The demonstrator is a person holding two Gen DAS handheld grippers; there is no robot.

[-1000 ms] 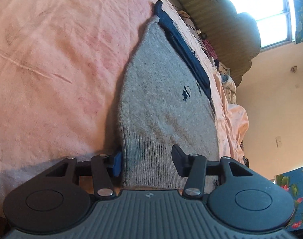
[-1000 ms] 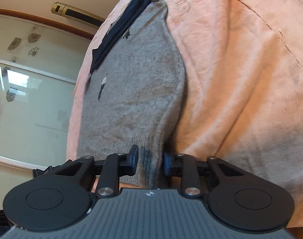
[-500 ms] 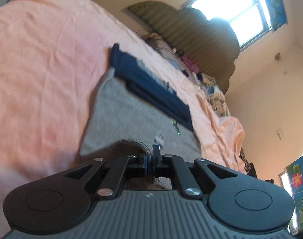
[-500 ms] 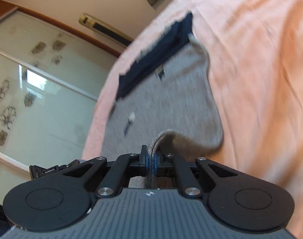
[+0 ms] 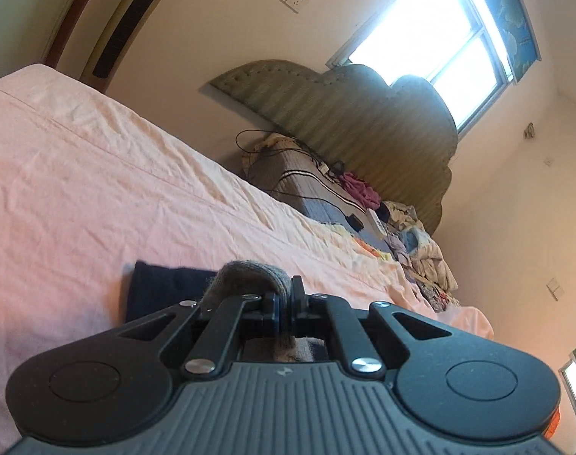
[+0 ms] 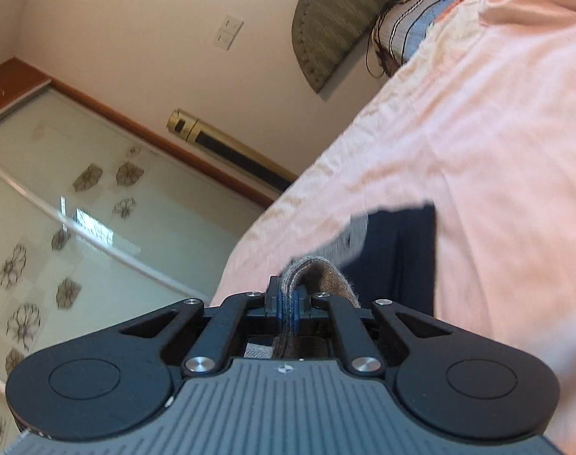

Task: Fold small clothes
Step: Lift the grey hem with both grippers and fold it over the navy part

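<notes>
A small grey knitted sweater with a navy collar band lies on the pink bedsheet. My left gripper is shut on the sweater's ribbed hem, which bulges up over the jaws. In the right wrist view my right gripper is shut on the other corner of the grey sweater, lifted off the bed. The navy collar band sits just beyond it. Most of the sweater's body is hidden under the gripper housings.
A padded green headboard stands at the far end of the bed. Pillows, cables and a heap of clothes lie in front of it. A glass wardrobe door with flower prints is beside the bed. The pink bedsheet stretches ahead.
Both grippers went from open around the hem to shut on it. They then lifted it and carried it toward the navy collar, so the grey body has passed out of sight.
</notes>
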